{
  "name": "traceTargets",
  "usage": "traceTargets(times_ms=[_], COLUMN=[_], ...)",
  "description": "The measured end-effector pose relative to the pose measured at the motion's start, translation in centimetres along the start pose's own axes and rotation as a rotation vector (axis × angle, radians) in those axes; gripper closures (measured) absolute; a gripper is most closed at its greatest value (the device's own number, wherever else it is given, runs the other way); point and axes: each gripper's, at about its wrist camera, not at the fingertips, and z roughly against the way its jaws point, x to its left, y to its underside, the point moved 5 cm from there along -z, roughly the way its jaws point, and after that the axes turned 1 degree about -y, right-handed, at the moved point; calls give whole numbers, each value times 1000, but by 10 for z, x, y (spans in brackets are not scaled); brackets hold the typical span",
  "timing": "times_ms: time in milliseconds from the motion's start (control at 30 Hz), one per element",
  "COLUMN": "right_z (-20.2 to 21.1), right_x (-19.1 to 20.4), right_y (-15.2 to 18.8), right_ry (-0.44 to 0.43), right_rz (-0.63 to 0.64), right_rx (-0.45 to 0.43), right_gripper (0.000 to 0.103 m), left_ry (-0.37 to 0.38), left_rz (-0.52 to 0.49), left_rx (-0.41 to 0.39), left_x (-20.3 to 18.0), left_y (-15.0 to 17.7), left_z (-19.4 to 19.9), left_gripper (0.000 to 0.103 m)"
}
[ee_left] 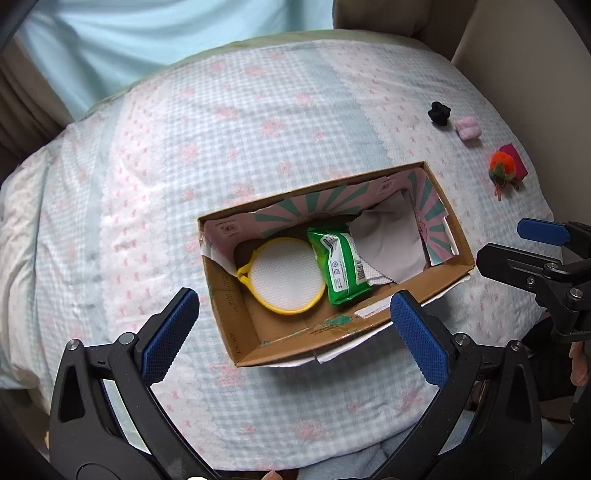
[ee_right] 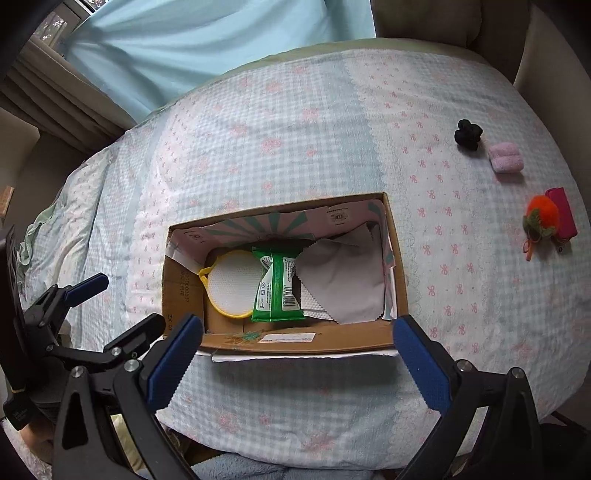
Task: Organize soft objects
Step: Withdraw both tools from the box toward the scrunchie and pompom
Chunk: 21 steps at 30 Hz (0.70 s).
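An open cardboard box (ee_left: pixel 229 306) (ee_right: pixel 181 291) lies on the bed. Inside are a round white pad with a yellow rim (ee_left: pixel 282 275) (ee_right: pixel 234 282), a green wipes pack (ee_left: pixel 338 264) (ee_right: pixel 277 286) and a grey cloth (ee_left: pixel 388 240) (ee_right: pixel 343 278). Off to the right on the quilt lie a black scrunchie (ee_left: pixel 439 113) (ee_right: pixel 468 134), a pink fuzzy item (ee_left: pixel 468 129) (ee_right: pixel 505 157), an orange pompom (ee_left: pixel 501 164) (ee_right: pixel 540 216) and a magenta item (ee_left: pixel 515 158) (ee_right: pixel 563 214). My left gripper (ee_left: pixel 295 332) is open and empty over the box's near edge. My right gripper (ee_right: pixel 295 362) is open and empty before the box.
The bed's quilt (ee_left: pixel 221 129) (ee_right: pixel 277 129) is checked pale blue with pink bows. A light-blue curtain (ee_left: pixel 147 33) (ee_right: pixel 203 37) hangs behind. A beige headboard or chair (ee_right: pixel 546 55) stands at the back right. Each gripper shows at the other view's edge.
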Motion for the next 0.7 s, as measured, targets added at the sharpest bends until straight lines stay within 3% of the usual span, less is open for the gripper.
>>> traceTargets(times_ms=[233,433,700], right_z=[93,162,227], right_x=[-13,-39,-90], right_y=[-2,-7,1], right_ry=[107,224,296], right_rz=[18,-55,-200], right_rx=[-215,-388,-492], right_gripper=[0,0,0], left_ry=[-73,-72,19], left_rz=[-1,-18,-96], left_rx=[-157,-289,-366], left_x=[-6,-21,-65], left_y=[-5,-24,-78], left_z=[78,123,146], left_gripper=[0,0,0])
